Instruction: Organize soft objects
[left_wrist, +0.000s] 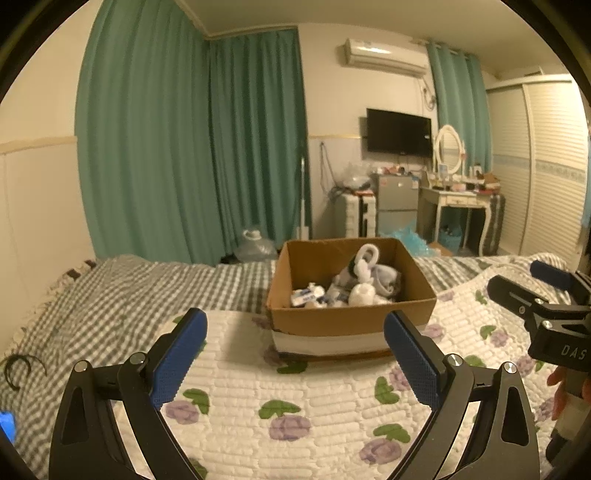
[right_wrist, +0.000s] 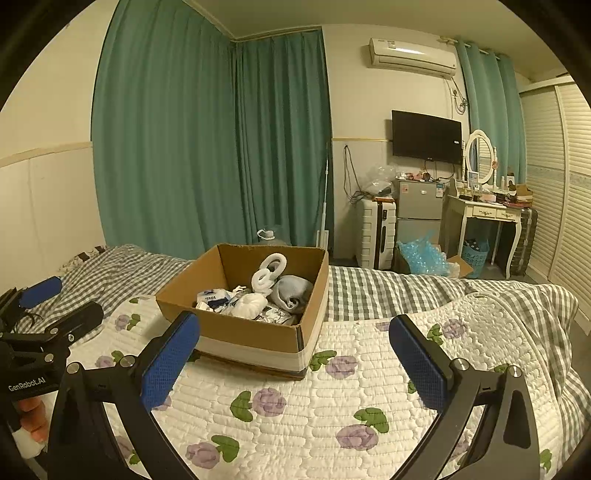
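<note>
Nearest the cameras, my left gripper (left_wrist: 295, 356) and right gripper (right_wrist: 294, 360) are hovering over the floral quilt (right_wrist: 295, 406), each with its blue-padded jaws standing wide apart and gripping nothing. Just beyond them, the cardboard box (left_wrist: 351, 317) is resting on the quilt, holding the soft objects (right_wrist: 258, 295): white plush pieces, folded grey cloth, small packets. Farther back, green curtains (left_wrist: 184, 147) are hanging.

Home bedroom; quilted bed (right_wrist: 295, 413); green curtains (right_wrist: 207, 140); wall TV (right_wrist: 426, 137); dressing table (right_wrist: 484, 212); wardrobe (right_wrist: 554, 177).
</note>
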